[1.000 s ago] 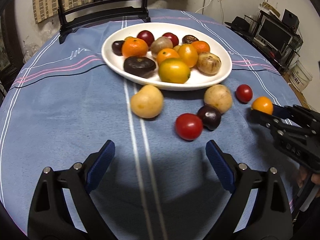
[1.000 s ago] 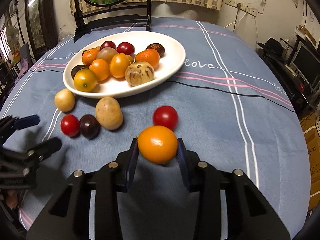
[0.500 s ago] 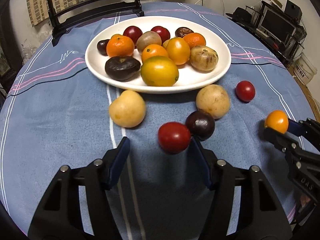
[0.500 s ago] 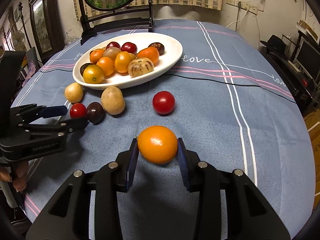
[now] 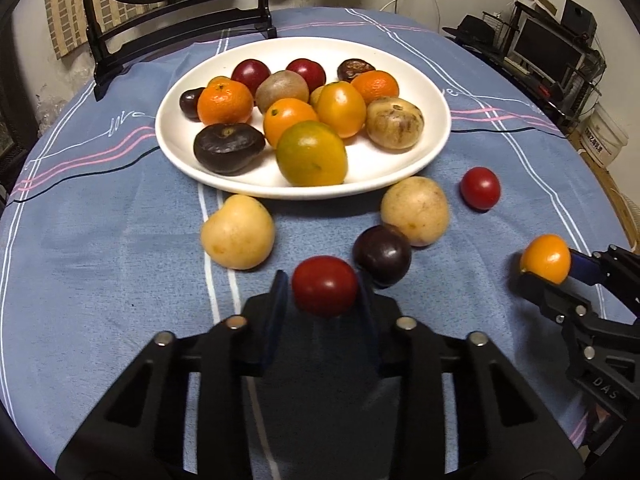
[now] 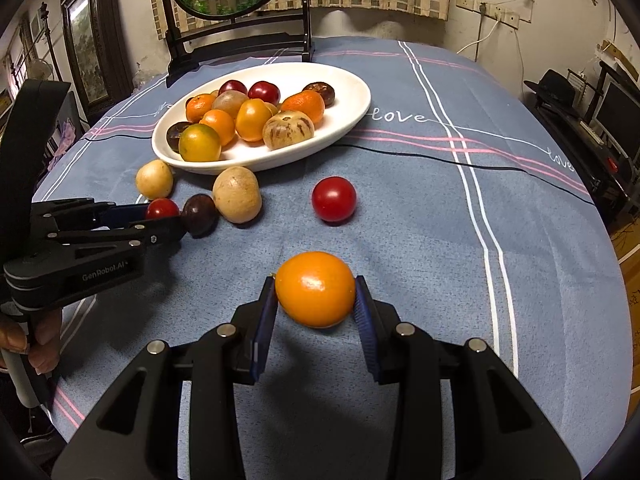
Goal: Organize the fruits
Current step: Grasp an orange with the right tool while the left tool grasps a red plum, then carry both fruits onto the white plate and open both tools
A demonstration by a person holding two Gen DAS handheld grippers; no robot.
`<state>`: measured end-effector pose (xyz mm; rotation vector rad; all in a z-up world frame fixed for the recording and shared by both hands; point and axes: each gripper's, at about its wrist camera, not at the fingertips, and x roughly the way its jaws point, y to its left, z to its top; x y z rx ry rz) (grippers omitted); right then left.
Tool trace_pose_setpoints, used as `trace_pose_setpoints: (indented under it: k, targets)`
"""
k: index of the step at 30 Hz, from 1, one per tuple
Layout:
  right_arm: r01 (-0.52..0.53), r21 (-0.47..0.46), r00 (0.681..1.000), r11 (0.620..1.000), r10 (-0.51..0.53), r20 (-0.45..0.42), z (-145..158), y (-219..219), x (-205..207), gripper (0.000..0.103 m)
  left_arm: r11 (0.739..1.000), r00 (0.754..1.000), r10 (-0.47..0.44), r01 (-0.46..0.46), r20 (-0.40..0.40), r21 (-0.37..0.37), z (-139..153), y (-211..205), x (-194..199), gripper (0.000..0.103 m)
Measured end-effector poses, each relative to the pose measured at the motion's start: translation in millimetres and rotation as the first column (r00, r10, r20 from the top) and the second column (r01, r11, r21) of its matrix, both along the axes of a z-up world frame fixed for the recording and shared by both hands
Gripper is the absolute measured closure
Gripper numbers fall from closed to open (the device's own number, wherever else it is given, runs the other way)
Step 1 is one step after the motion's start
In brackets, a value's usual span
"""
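Since earlier: left gripper (image 5: 325,292) has just been closing; its pads now pinch the red tomato (image 5: 324,286), on the near side of the plate (image 5: 400,176).
Right gripper (image 6: 316,300): pinching an orange fruit (image 6: 315,289), nearer than the plate.
Done: plate heaped with about a dozen fruits.
Left: two yellow fruits, a dark plum (image 5: 382,255), another red tomato (image 5: 480,188), all by the plate's near rim.
Writing: "love" on the tablecloth (image 6: 396,117); "GenRobot.AI" on the left gripper.

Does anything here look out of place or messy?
Yes. Four fruits lie loose on the blue tablecloth beside the white plate: two yellowish ones, a dark plum and a red fruit. Nothing looks spilled or damaged.
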<state>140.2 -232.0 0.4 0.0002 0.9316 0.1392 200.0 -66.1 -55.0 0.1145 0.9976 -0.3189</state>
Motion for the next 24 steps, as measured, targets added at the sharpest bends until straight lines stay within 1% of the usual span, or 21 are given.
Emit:
trace_pose_setpoints:
  k: [5, 10, 15, 21, 24]
  targets:
    - [0.0, 0.003, 1.0, 1.0, 0.0, 0.0, 1, 1, 1, 0.065, 1.0, 1.0, -0.007, 0.007, 0.003, 0.003, 2, 2, -5, 0.072]
    - [-0.012, 0.01, 1.0, 1.0, 0.012, 0.008, 3, 3, 1, 0.065, 1.0, 0.999, -0.02, 0.02, 0.036, 0.007, 14, 10, -14, 0.072]
    - [-0.017, 0.017, 1.0, 1.0, 0.016, 0.023, 8, 4, 1, 0.065, 1.0, 0.998, -0.014, 0.014, 0.068, 0.005, 27, 21, -18, 0.072]
    - [-0.03, 0.02, 0.998, 0.999, 0.029, 0.055, 23, 8, 7, 0.065, 1.0, 0.994, -0.025, 0.023, 0.105, 0.02, 43, 25, -15, 0.072]
    - [-0.046, 0.023, 0.996, 0.999, 0.044, 0.084, 35, 11, 16, 0.065, 1.0, 0.993, -0.02, 0.02, 0.118, 0.003, 56, 29, -3, 0.072]
